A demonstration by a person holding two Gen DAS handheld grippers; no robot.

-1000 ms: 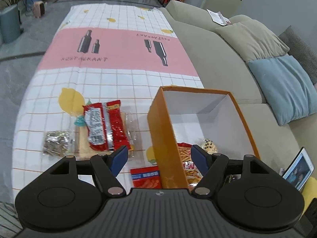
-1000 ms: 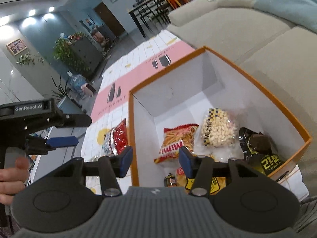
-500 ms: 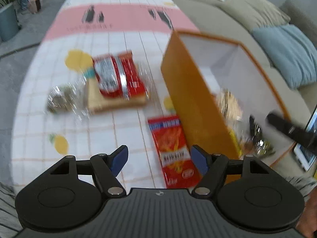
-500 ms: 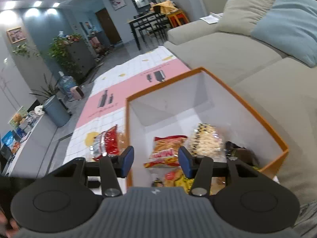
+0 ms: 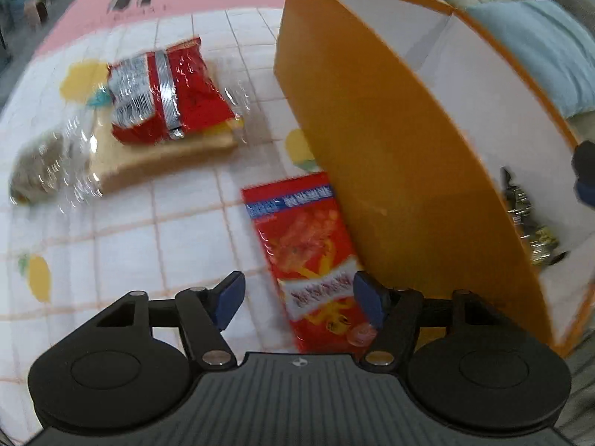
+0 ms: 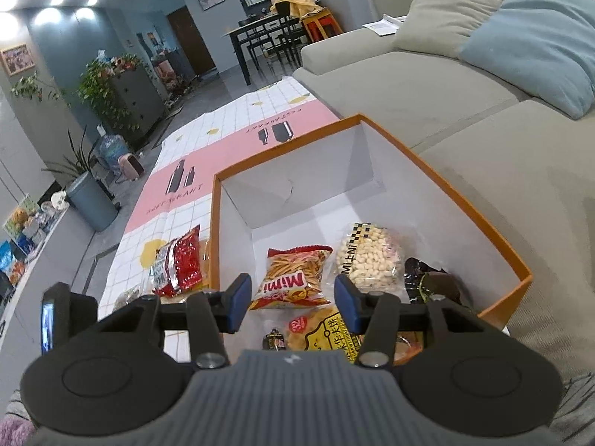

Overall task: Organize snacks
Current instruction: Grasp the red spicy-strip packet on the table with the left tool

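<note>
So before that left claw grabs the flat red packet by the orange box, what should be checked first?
1. Flat red packet lies between the left gripper fingers: ok.
2. Jaws wide enough: ok, though closing now.
3. Pads touching the packet: not ok, not pressing yet.
4. Orange box wall clear of the right-hand finger: cannot tell, it is very close.
5. Room left in the box: ok, bare floor at the back.
6. Right gripper empty: ok.

Glossy plastic wraps the red snack packet (image 5: 308, 256), beside the matt cardboard box (image 5: 390, 156) on a smooth printed cloth (image 5: 122, 230).
</note>
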